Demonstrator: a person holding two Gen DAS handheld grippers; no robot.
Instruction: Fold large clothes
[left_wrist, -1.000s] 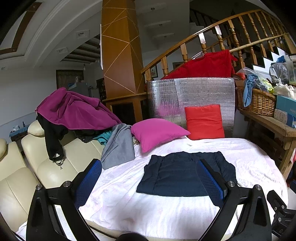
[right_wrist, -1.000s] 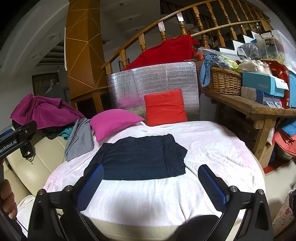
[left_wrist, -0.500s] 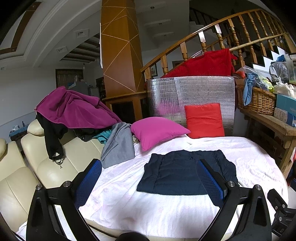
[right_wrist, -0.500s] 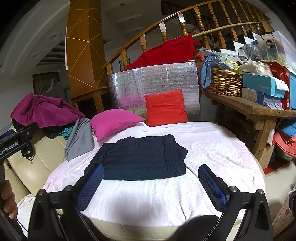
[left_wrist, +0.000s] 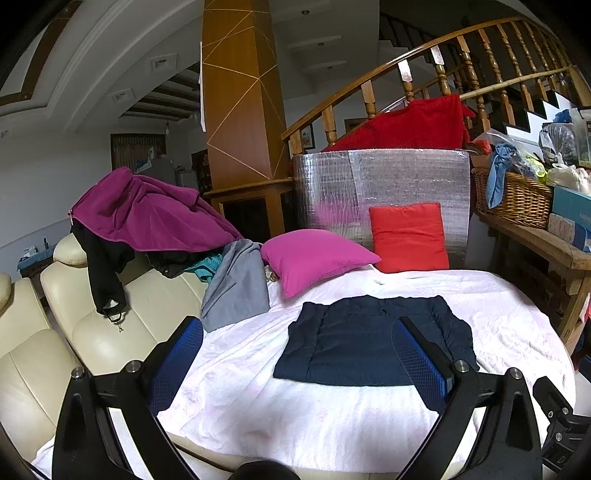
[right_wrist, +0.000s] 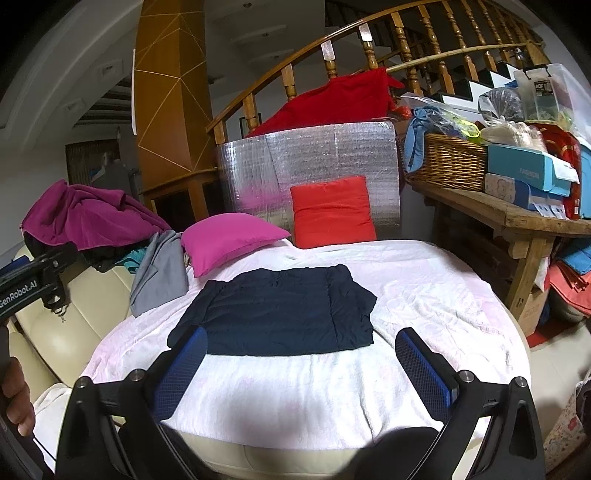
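A dark navy garment (left_wrist: 362, 339) lies folded into a flat rectangle on the white sheet (left_wrist: 295, 406) of the round bed; it also shows in the right wrist view (right_wrist: 280, 314). My left gripper (left_wrist: 295, 365) is open and empty, held above the bed's near edge, short of the garment. My right gripper (right_wrist: 299, 369) is open and empty, also held short of the garment's near edge. A pile of purple (left_wrist: 147, 210), black and grey (left_wrist: 236, 284) clothes lies on the cream sofa (left_wrist: 92, 332) at the left.
A pink pillow (left_wrist: 314, 258) and a red cushion (left_wrist: 408, 236) sit at the bed's far side against a silver foil panel (left_wrist: 384, 181). A wooden bench (right_wrist: 517, 221) with a wicker basket (right_wrist: 447, 162) and boxes stands at the right. A wooden pillar and stair railing stand behind.
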